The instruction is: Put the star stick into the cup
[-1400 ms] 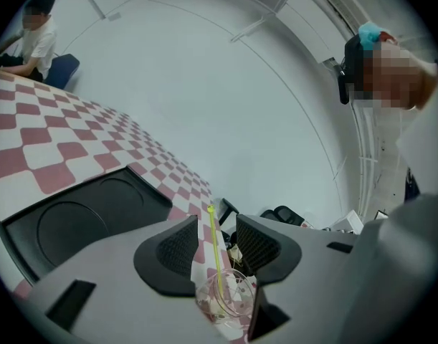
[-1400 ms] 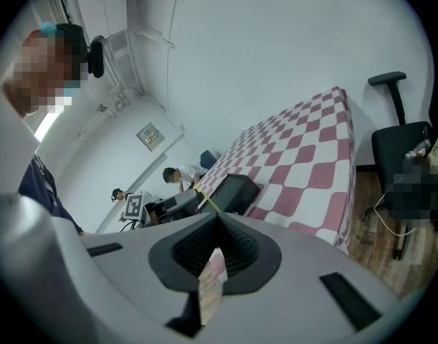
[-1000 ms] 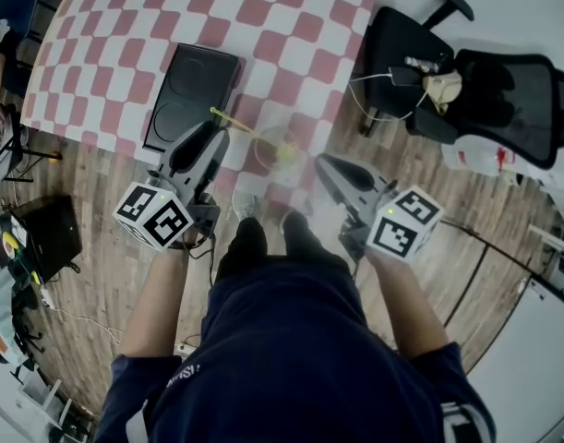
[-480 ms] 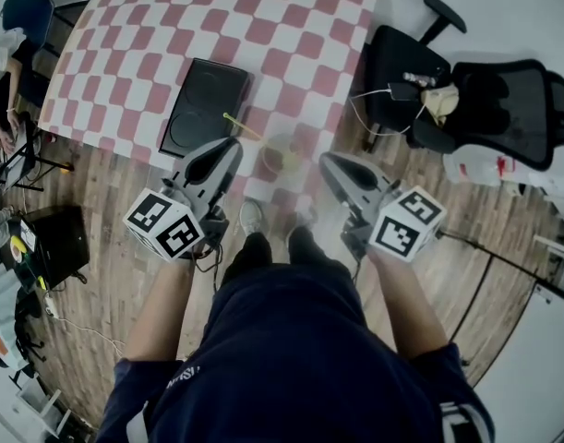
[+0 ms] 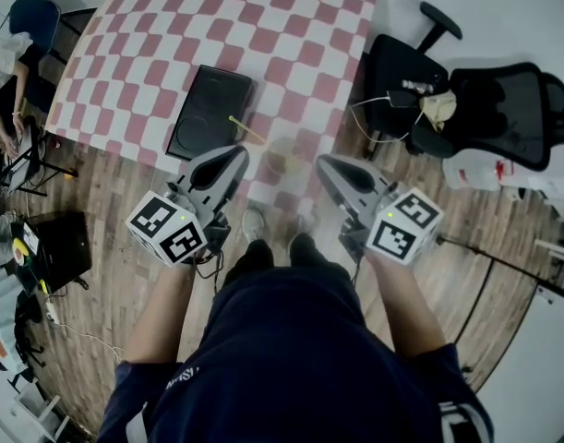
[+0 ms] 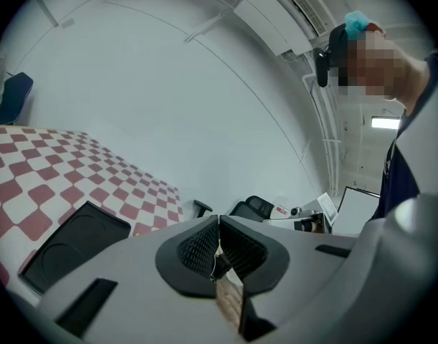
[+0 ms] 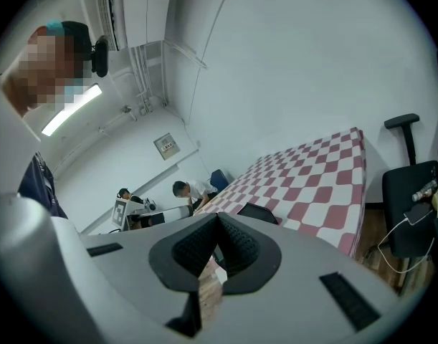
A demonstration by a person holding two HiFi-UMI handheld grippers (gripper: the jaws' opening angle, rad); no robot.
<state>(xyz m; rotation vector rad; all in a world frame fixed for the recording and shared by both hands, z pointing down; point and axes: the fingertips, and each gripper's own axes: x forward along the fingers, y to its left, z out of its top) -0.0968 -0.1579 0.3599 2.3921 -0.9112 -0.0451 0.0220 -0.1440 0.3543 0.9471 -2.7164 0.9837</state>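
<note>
My left gripper [image 5: 237, 153] and right gripper [image 5: 325, 164] were closed, empty. Stick [image 5: 247, 129] at 12 o'clock leaned in cup [image 5: 283, 159]. It looked light and thin, so I'd pinch mid-shaft.

- The left gripper [image 5: 237, 152] is held in front of the body, pointed forward and slightly downward. Its jaws have just been closing and are seen pressed together, with nothing between them.
- The right gripper [image 5: 323, 162] is held beside it, apart from the left, with its jaws likewise brought together and empty.
- The left forearm [image 5: 166, 307] and the right forearm [image 5: 402, 298] are extended forward.
</note>
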